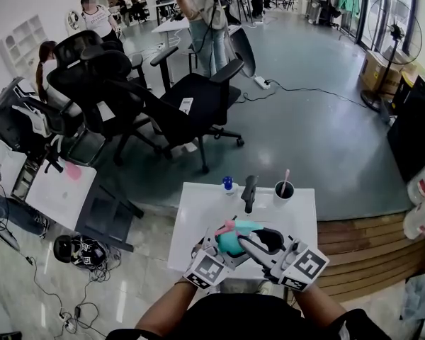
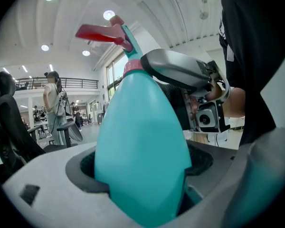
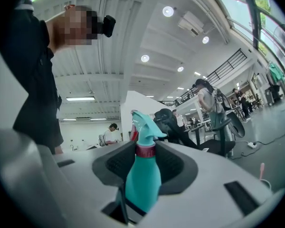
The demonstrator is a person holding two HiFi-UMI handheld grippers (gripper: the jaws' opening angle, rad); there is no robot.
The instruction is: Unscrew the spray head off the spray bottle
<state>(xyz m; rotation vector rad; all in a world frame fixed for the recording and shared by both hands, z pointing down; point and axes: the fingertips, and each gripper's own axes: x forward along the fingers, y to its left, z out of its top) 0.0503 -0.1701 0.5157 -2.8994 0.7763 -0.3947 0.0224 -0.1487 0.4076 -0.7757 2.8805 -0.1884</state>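
I have the spray bottle (image 1: 234, 238) lifted between both tools, above the near part of the white table (image 1: 198, 218) and just in front of my body. My left gripper (image 1: 221, 246) is clamped on its teal body (image 2: 142, 141): in the left gripper view the body fills the gap between the jaws and presses into the dark pads on either side. The bottle narrows upward from there to a red collar (image 2: 133, 68), and the spray head (image 2: 126, 39) with its red trigger (image 2: 97, 32) sticks out to the left above it. My right gripper (image 1: 251, 245) comes in from the other side, with its jaws drawn in on the spray head at the collar. One grey finger (image 2: 178, 70) of it lies right against the neck in the left gripper view, and in the right gripper view the collar (image 3: 146, 151) sits between the two dark pads, the teal nozzle (image 3: 146, 127) rising past them (I cannot tell how hard the pads bite there). The head is on the bottle. Along the far edge of the table stand a small blue-capped bottle (image 1: 228, 184), a dark upright object (image 1: 249, 192) and a cup (image 1: 284, 189) with a pink stick in it, all well apart from the bottle I hold.
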